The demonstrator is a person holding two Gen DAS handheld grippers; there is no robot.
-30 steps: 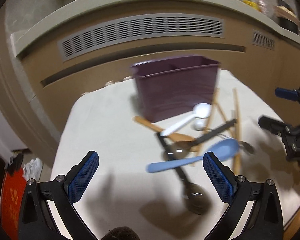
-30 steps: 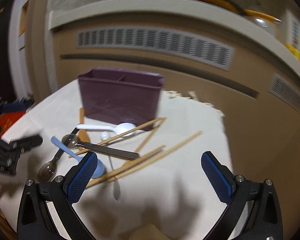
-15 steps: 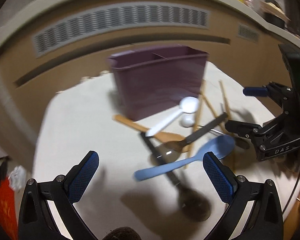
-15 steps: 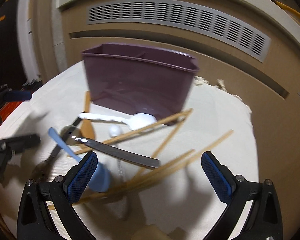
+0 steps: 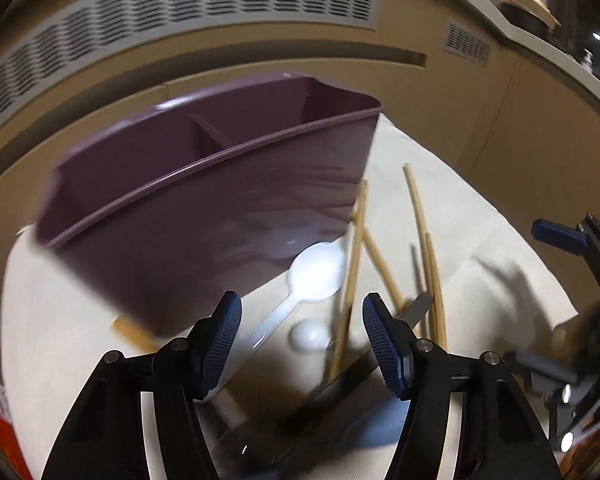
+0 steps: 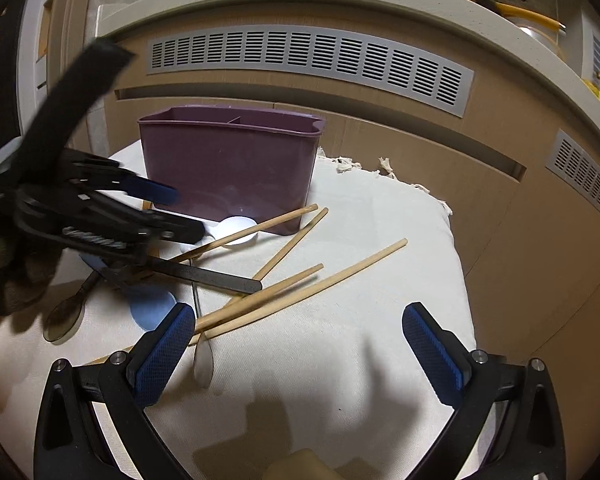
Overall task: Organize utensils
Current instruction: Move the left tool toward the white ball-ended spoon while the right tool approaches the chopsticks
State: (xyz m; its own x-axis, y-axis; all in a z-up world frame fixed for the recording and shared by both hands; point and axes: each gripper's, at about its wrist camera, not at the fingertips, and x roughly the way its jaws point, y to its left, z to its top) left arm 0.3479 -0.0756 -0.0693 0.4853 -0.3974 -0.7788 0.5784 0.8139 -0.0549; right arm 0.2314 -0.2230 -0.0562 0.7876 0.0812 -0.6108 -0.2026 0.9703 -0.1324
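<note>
Above white spoon (image 5: 318, 274), left gripper (image 5: 302, 342) fingers closing, pressing nothing

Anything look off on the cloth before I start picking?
The utensils lie in a crossed heap in front of the purple caddy: chopsticks over a dark-handled utensil and the white spoon. The caddy stands upright, and what shows inside it is empty. No spill or damage shows.

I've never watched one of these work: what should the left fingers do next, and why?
Probably ease down and finish closing on the white spoon. The left gripper has just been narrowing, its fingers straddle the spoon's handle without pressing it, and the purple holder behind stands empty.
</note>
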